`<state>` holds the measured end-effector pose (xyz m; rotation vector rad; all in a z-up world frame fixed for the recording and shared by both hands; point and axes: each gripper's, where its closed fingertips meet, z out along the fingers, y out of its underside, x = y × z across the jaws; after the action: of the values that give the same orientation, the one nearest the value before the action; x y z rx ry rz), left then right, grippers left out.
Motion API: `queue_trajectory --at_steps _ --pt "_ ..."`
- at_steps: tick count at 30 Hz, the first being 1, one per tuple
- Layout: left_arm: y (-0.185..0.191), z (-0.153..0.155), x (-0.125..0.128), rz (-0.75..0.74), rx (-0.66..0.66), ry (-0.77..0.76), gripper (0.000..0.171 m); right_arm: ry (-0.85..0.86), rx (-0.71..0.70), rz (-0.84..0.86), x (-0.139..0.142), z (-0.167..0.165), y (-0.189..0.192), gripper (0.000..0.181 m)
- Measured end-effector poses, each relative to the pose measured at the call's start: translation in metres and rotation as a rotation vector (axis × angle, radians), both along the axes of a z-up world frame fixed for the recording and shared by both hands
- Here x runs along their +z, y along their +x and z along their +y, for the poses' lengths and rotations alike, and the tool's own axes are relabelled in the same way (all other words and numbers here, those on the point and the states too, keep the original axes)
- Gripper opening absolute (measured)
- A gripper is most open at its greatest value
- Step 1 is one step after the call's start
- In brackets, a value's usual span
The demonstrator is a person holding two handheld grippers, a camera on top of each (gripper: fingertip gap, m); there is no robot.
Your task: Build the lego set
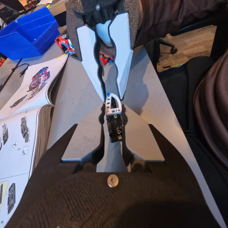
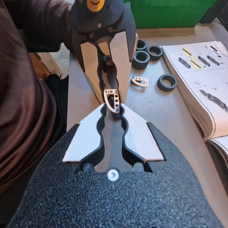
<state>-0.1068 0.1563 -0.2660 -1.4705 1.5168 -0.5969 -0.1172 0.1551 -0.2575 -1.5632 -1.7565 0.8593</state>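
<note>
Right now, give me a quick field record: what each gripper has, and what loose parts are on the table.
left gripper: shut on black assembly
right gripper: fingers closed around white curved panel on the same assembly
spare white panel: lying flat on table
tyres: four loose, beside the manual
manual: open, right of work area
blue bins: far left

Office-like workspace, grey desk [image 1: 76, 98], rolling office chair [image 1: 172, 48], blue storage bins [image 1: 28, 37], carpeted floor [image 1: 192, 40]
</note>
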Motion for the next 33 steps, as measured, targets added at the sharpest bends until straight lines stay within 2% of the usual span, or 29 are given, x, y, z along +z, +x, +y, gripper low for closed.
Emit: queue_trajectory --at_steps 12,22,29,33 --pt "-0.003 0.004 -0.006 0.019 0.035 -0.074 0.022 0.000 -0.013 -0.052 -0.010 0.006 0.007 0.020" --pt "0.000 0.003 -0.010 0.053 0.033 -0.019 0.022 0.050 -0.007 -0.070 -0.013 0.002 0.001 0.026" --pt "0.000 0.004 -0.008 0.029 0.054 -0.093 0.022 0.034 -0.010 -0.065 -0.012 0.003 0.003 0.022" --pt "-0.012 0.011 -0.015 0.054 0.123 -0.190 0.034 0.056 -0.040 -0.114 -0.019 0.012 0.012 0.022"
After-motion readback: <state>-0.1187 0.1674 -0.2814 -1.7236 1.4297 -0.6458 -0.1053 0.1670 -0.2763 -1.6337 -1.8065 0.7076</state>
